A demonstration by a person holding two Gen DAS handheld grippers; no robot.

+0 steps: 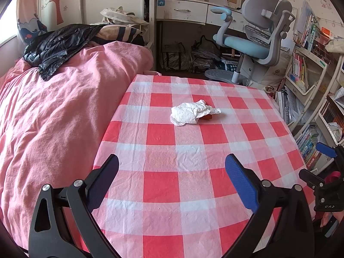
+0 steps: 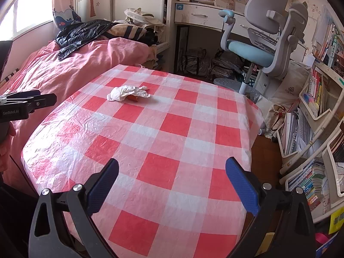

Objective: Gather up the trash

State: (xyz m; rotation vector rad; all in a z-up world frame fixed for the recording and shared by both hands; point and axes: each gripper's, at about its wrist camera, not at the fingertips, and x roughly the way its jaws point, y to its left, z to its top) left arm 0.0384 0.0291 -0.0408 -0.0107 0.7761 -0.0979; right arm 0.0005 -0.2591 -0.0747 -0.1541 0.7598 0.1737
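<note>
My 2 wrist views face forward low over the checked table (image 1: pixel 163 133), left one nearer the bed (image 1: pixel 53 107), both sharing the crumpled tissue (image 2: pixel 126 93) and desk chair (image 2: pixel 264 30)

A table (image 2: pixel 172 129) is covered by a red-and-white checked cloth. To its left a bed (image 2: pixel 64 71) under pink bedding is seen, with daylight admitted by a window (image 2: pixel 25 13) beyond. Behind the table a white desk (image 2: pixel 200 15) and a grey-blue chair (image 2: pixel 262 40) are placed; bookshelves (image 2: pixel 318 99) are ranged to its right.
</note>
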